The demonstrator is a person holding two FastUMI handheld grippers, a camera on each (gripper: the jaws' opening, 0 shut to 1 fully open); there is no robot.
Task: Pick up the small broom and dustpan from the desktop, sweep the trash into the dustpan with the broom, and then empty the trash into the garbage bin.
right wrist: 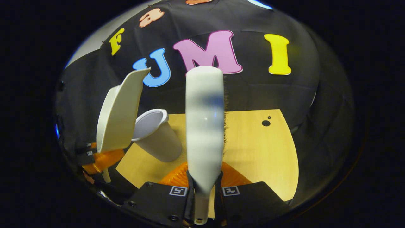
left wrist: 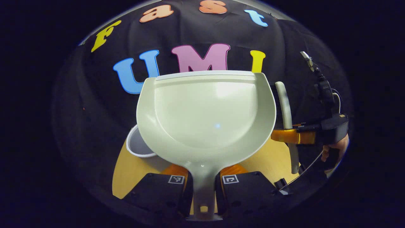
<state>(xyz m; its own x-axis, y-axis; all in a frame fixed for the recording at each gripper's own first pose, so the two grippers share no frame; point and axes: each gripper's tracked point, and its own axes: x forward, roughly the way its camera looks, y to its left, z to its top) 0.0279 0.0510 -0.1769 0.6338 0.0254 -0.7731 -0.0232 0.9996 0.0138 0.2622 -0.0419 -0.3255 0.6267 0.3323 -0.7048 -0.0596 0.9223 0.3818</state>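
Left gripper view: left gripper (left wrist: 202, 185) clamped on dustpan (left wrist: 205, 114) handle, pan raised above desk (left wrist: 126, 177), over white bin (left wrist: 139, 146) at desk's left edge. Right gripper (left wrist: 286, 135) off right, gripping broom (left wrist: 286, 110).

Right gripper view: right gripper (right wrist: 204, 191) tight on broom (right wrist: 204, 126) handle, upright above desk (right wrist: 259, 152). Dustpan (right wrist: 118, 114) tilted above bin (right wrist: 156, 136) near the desk's left corner.

A staged recording booth rather than a home: black cloth wall (right wrist: 284, 95) drapes closely behind a small pale wooden desk (right wrist: 253, 145).
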